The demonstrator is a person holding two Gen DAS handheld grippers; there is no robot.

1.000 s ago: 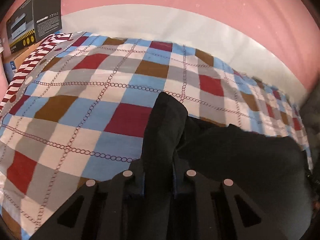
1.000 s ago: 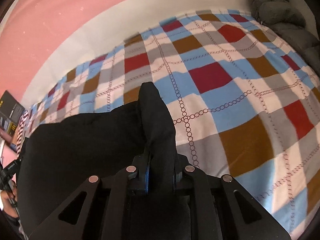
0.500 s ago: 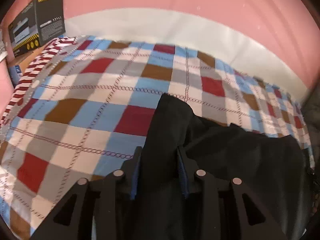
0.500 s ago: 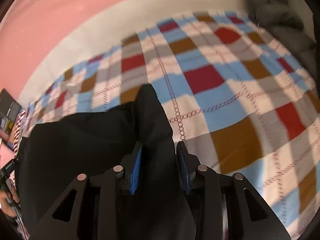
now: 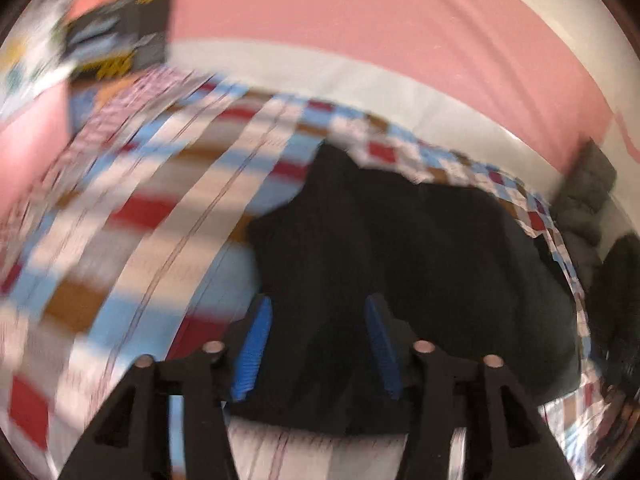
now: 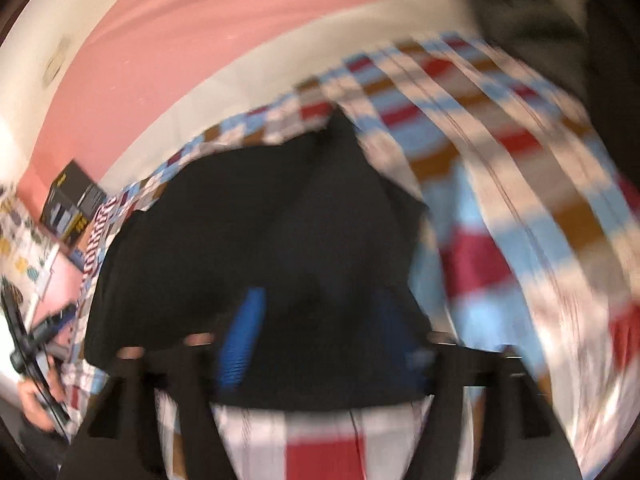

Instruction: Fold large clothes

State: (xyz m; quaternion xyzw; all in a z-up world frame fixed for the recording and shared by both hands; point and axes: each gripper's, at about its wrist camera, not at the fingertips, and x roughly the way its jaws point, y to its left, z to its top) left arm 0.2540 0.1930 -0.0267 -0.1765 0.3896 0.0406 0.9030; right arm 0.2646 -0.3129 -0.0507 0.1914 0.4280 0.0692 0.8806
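A black garment (image 5: 408, 256) lies folded on the checked bedspread (image 5: 132, 248). It also shows in the right wrist view (image 6: 256, 232). My left gripper (image 5: 318, 308) is open, its blue pads apart, just above the garment's near edge and holding nothing. My right gripper (image 6: 320, 300) is open too, its blue pads spread over the garment's near edge, empty. Both views are blurred by motion.
A black box (image 5: 120, 40) stands at the bed's far left by the pink wall; it also shows in the right wrist view (image 6: 74, 204). A dark grey padded jacket (image 6: 532, 20) lies at the far right. The person's other hand with the left gripper (image 6: 32, 360) shows at the left.
Both grippers have opened and let go of the black garment, which now lies on the bed. Both have pulled back and up, quickly.
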